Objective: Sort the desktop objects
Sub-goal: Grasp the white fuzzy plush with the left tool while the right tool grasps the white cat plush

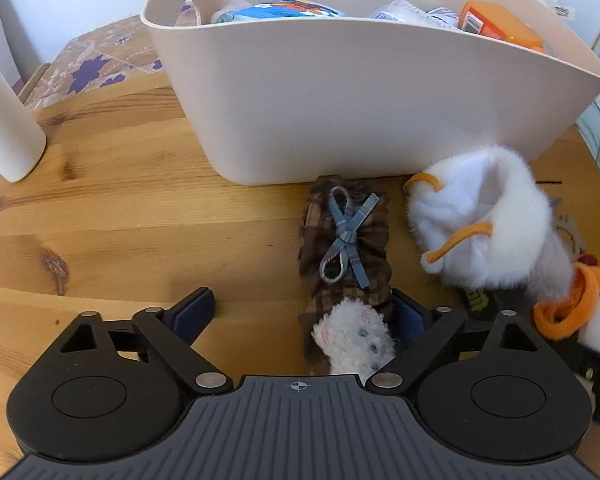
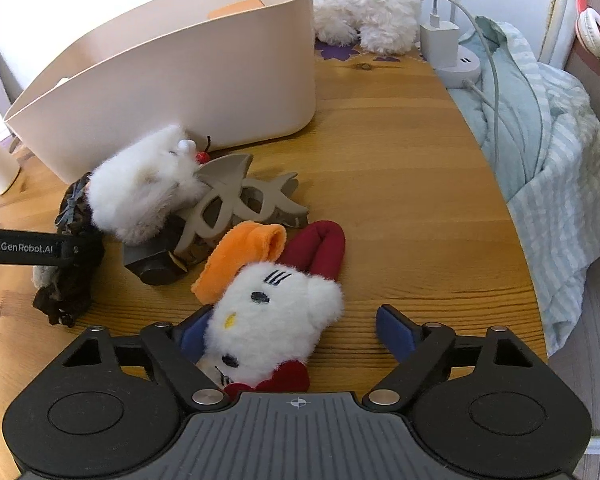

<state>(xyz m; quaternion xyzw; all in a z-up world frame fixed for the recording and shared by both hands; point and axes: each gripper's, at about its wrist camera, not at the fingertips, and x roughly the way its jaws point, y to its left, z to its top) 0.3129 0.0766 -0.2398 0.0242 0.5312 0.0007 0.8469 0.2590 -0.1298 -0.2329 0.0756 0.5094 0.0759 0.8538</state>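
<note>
A brown plaid scrunchie with a blue bow and a white fluffy patch lies on the wooden table in front of the beige bin. My left gripper stands open around its near end. The right pad is close beside the scrunchie and the left pad is well apart. A white cat plush with an orange cap and red parts lies between the fingers of my right gripper, which is open. The plush leans on the left finger and a gap remains at the right finger.
A fluffy white pouch with orange loops, a grey claw clip and a dark block are piled beside the bin. A white cylinder stands far left. A charger and a blanket sit at the table's right edge.
</note>
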